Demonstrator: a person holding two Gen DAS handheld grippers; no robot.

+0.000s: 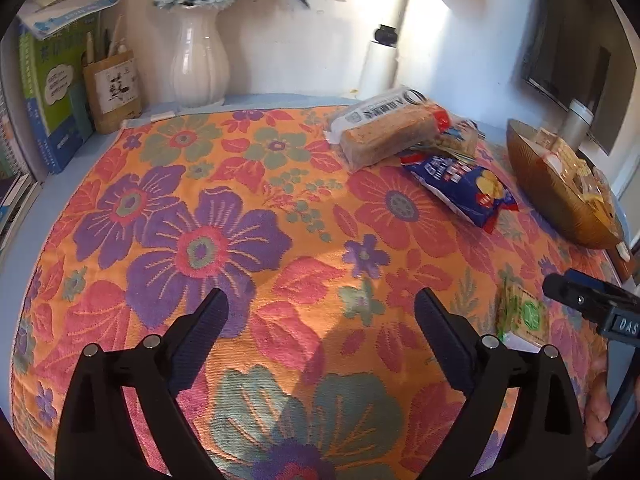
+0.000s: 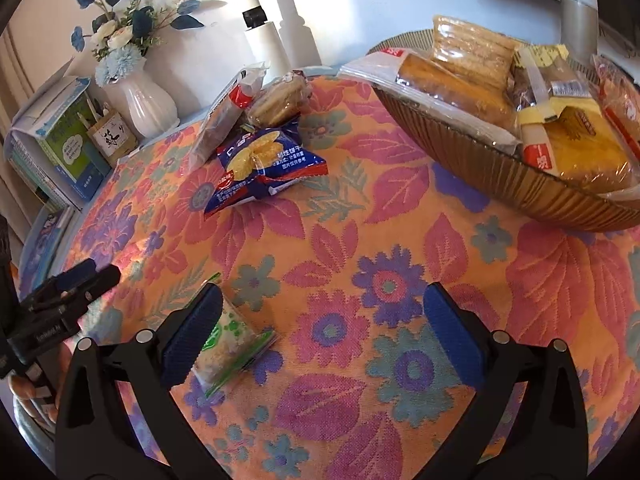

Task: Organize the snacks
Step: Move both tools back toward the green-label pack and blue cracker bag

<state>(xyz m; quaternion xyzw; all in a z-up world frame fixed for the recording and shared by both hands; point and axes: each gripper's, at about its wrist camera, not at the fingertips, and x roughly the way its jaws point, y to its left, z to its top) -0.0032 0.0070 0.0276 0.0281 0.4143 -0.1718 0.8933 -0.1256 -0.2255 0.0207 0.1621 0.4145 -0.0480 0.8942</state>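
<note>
A brown ribbed basket [image 2: 480, 168] holds several wrapped cakes and biscuits at the far right; it also shows at the right edge of the left wrist view [image 1: 552, 196]. A blue chip bag [image 2: 264, 160] [image 1: 460, 184], a long cake packet [image 1: 384, 132] [image 2: 224, 120] and a round cracker packet [image 2: 280, 100] lie in a heap on the floral cloth. A small green-and-clear packet [image 2: 232, 344] [image 1: 520, 312] lies flat just inside the left finger of my right gripper [image 2: 324, 300], which is open. My left gripper [image 1: 322, 312] is open over bare cloth with nothing between its fingers.
A white vase [image 1: 200, 60] of blue flowers, books [image 1: 52, 92] and a paper pen holder [image 1: 114, 92] stand at the back left. A white paper roll [image 1: 378, 68] and a monitor stand [image 1: 576, 124] are at the back. The floral cloth [image 1: 240, 208] covers a round table.
</note>
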